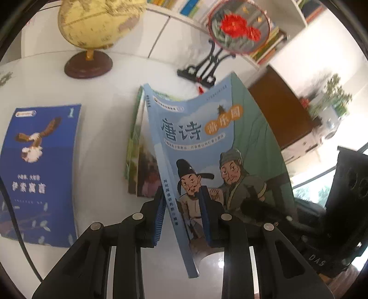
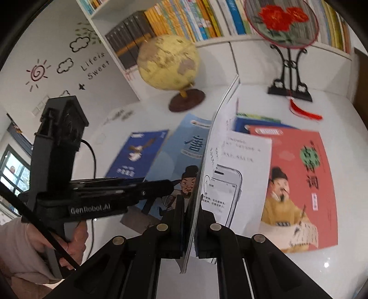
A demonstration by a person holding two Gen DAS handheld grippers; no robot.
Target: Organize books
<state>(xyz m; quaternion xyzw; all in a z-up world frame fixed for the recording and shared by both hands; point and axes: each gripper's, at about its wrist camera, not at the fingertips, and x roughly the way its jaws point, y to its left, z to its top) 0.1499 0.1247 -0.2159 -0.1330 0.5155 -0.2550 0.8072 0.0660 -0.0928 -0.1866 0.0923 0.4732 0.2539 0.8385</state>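
Note:
A light blue book (image 1: 207, 128) with two cartoon figures on its cover hangs tilted above the white table (image 1: 103, 92). My left gripper (image 1: 182, 207) is shut on it at the spine, one blue pad (image 1: 204, 207) pressed on the cover. My right gripper (image 2: 192, 207) is shut on the same book (image 2: 181, 149) at its opposite edge, which I see edge-on; a white page with a phone drawing (image 2: 230, 184) shows on its right side. In the right wrist view, a hand (image 2: 73, 246) holds the left gripper (image 2: 170, 184).
A dark blue book with an eagle (image 1: 39, 165) lies flat at the left. Green books (image 1: 135, 142) lie under the lifted one, and a red book (image 2: 299, 184) lies to the right. A globe (image 1: 92, 30), a round fan on a black stand (image 1: 237, 27) and a bookshelf (image 2: 184, 20) stand behind.

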